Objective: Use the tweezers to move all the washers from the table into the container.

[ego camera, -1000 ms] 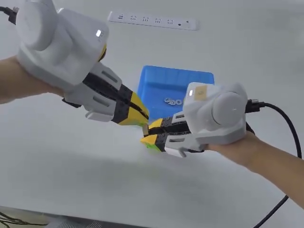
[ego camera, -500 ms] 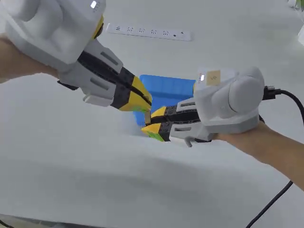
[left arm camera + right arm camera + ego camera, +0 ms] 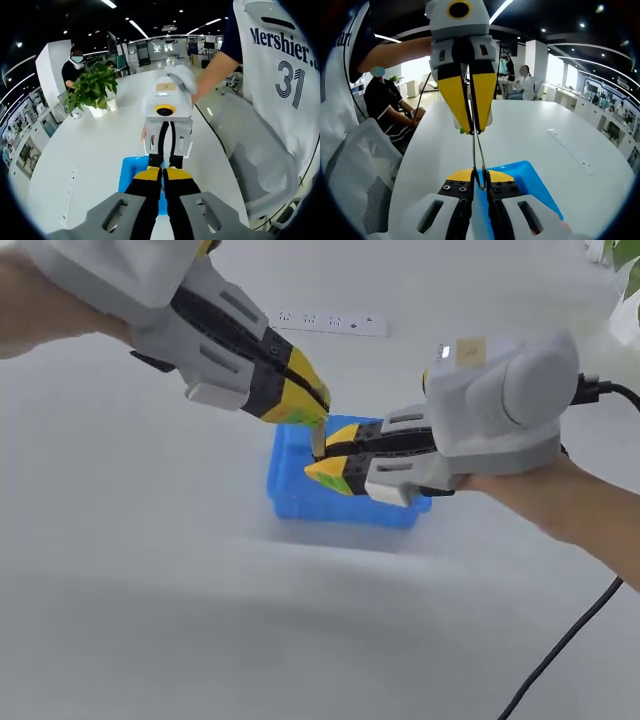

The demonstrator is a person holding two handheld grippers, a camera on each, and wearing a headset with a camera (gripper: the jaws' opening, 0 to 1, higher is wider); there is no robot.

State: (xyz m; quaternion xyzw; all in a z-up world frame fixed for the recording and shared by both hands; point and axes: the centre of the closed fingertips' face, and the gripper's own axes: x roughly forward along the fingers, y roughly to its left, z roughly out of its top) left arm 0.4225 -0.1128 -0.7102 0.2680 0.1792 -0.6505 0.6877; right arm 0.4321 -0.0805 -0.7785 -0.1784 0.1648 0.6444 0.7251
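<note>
A blue container [image 3: 290,498] stands on the white table [image 3: 140,570], its inside mostly hidden by the grippers. My left gripper [image 3: 315,415] reaches in from the upper left, its yellow jaws closed on thin metal tweezers [image 3: 318,442]. My right gripper [image 3: 318,470] comes from the right and is closed on the tweezers' lower end. In the right gripper view the tweezers [image 3: 476,155] run from the left gripper [image 3: 471,131] down into the right gripper [image 3: 480,177], above the container [image 3: 530,185]. In the left gripper view the left gripper [image 3: 162,175] points at the container [image 3: 127,172]. I see no washers.
A white power strip [image 3: 333,322] lies behind the container. A black cable [image 3: 560,650] trails from the right gripper toward the front right. A potted plant [image 3: 92,90] stands farther along the table. Seated people [image 3: 390,110] are in the room.
Both grippers, with the tweezers between them, have moved from the container's front edge to above it. The washers seen in the container earlier are now covered by the grippers.
</note>
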